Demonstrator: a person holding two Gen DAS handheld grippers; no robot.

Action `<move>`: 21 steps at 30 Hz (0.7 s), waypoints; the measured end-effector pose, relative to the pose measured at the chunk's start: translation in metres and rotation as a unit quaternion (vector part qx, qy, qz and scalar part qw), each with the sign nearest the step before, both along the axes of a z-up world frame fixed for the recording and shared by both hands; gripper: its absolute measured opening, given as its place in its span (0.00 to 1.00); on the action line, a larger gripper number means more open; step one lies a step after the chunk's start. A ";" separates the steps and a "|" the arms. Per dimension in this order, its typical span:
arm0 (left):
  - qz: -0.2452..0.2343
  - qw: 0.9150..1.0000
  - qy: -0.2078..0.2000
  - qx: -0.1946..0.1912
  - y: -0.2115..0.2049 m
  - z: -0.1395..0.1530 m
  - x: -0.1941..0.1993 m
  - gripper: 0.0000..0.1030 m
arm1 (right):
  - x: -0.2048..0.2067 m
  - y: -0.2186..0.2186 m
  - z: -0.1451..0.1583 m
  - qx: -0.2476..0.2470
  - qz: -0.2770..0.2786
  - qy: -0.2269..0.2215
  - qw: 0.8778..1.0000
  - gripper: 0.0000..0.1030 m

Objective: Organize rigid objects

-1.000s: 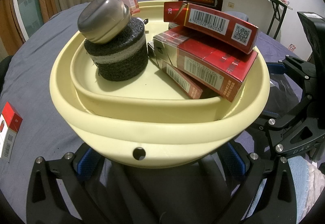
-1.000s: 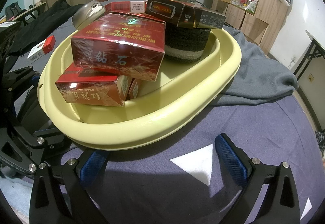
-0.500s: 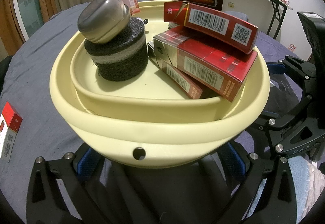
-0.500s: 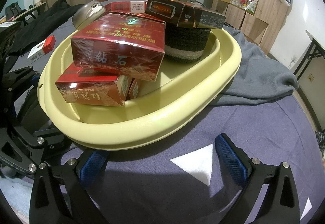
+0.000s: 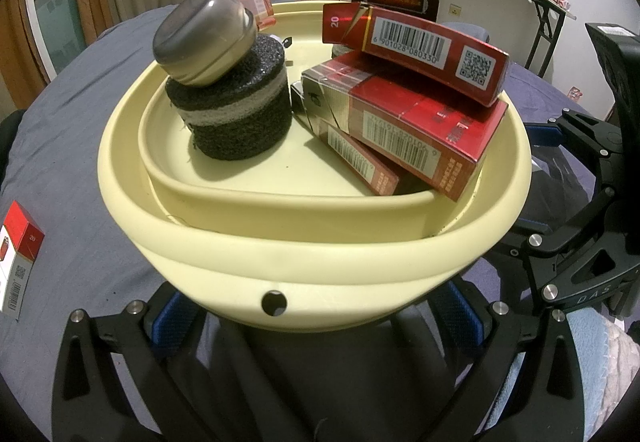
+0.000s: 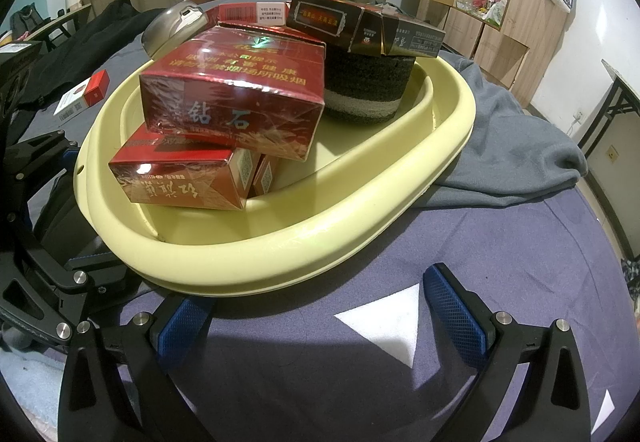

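Observation:
A pale yellow basin [image 5: 320,262] [image 6: 340,238] sits on the purple-covered table. It holds a black foam cylinder [image 5: 236,121] with a metal tin [image 5: 204,35] on top, and stacked red cigarette boxes [image 5: 412,121] [image 6: 236,101]. A dark box [image 6: 360,27] rests on a second foam cylinder [image 6: 368,85]. My left gripper [image 5: 316,318] is open, its blue pads [image 5: 172,318] spread under the basin's near rim. My right gripper [image 6: 320,316] is open over the cloth, just short of the basin's rim, with nothing between its fingers.
A loose red-and-white pack [image 5: 20,254] [image 6: 82,93] lies on the table left of the basin. A grey garment [image 6: 500,145] is bunched beside and under the basin's far side. Folding tables and wooden cabinets stand behind.

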State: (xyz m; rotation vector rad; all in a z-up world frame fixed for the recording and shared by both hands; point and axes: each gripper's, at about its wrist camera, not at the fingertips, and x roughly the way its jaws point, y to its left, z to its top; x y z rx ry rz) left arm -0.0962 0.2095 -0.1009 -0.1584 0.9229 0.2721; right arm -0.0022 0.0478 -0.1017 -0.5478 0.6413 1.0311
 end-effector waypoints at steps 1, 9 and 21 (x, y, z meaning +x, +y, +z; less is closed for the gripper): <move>0.000 1.000 0.000 0.000 0.000 0.000 0.000 1.00 | 0.000 0.000 0.000 0.000 0.000 0.000 1.000 1.00; 0.000 1.000 0.000 0.000 0.001 0.000 -0.001 1.00 | 0.005 -0.001 0.003 0.000 0.000 0.000 1.000 1.00; 0.000 1.000 0.000 0.000 0.001 0.000 0.000 1.00 | 0.003 -0.001 0.002 0.000 0.000 -0.001 1.000 1.00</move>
